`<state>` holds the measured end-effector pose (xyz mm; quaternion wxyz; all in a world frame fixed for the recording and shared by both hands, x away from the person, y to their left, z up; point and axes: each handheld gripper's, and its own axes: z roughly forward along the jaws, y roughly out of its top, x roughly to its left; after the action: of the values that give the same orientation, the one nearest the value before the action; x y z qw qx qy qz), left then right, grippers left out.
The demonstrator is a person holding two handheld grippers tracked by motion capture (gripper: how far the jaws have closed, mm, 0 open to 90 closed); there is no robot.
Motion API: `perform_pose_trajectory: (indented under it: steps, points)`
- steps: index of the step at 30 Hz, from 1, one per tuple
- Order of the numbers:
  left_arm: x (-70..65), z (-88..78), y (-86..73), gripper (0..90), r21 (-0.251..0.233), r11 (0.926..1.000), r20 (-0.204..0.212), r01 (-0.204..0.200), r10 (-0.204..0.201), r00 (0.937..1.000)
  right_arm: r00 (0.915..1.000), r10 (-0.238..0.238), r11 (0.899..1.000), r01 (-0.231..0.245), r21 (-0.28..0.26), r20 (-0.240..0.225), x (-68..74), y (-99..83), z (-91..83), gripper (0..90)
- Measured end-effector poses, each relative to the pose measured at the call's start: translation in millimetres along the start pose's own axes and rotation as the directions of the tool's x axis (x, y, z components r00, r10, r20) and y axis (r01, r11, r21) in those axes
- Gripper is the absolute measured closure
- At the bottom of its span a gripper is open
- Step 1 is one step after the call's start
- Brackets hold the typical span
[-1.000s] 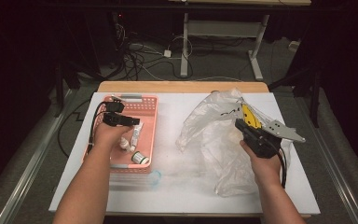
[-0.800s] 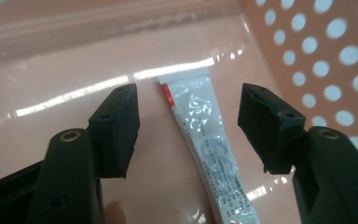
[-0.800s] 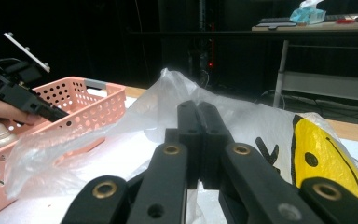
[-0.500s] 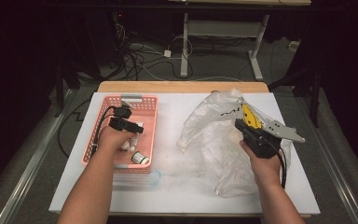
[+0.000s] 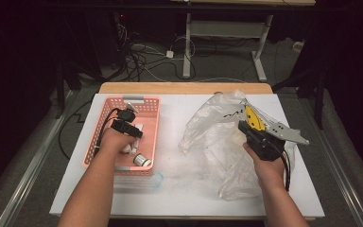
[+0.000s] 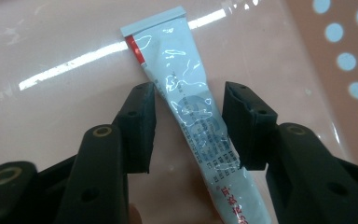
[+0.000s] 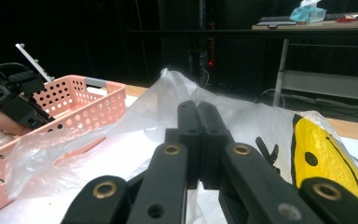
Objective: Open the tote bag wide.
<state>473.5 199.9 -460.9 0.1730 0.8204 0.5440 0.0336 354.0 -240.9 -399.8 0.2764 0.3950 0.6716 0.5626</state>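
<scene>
Tube in the pink basket, bag pinched at the right

The tube [image 6: 193, 116] lies on the floor of the pink basket [image 5: 150, 124] between the left gripper [image 6: 189, 126] jaws, which have just been closing and stand just short of its sides. A small white bottle [image 5: 142, 161] lies nearby. The right gripper [image 7: 198, 140], jaws pressed together, pinches the clear plastic bag [image 5: 217, 137]; the tube's cap end is cut off.
</scene>
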Motion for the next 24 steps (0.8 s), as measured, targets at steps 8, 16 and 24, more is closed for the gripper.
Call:
perform_pose_trajectory:
  steps: [8,16,24]
  points:
    - [-2.9,-0.5,-0.5,67.3,-0.001,0.9998,0.001,-0.02,0.02,0.9998,1.0,0.002,1.0,-0.002,0.003,0.001,0.5,-0.6,0.8,90.0]
    - [-3.4,-1.0,-1.1,68.2,-0.011,0.9998,0.024,-0.016,0.016,0.9996,1.0,0.005,1.0,-0.005,-0.005,0.003,0.6,1.1,-1.1,90.0]
    - [-4.1,-5.4,-3.2,68.2,-0.081,0.9967,0.045,-0.009,0.013,0.9989,1.0,0.003,1.0,-0.003,-0.006,0.0,0.7,1.4,-1.6,90.0]
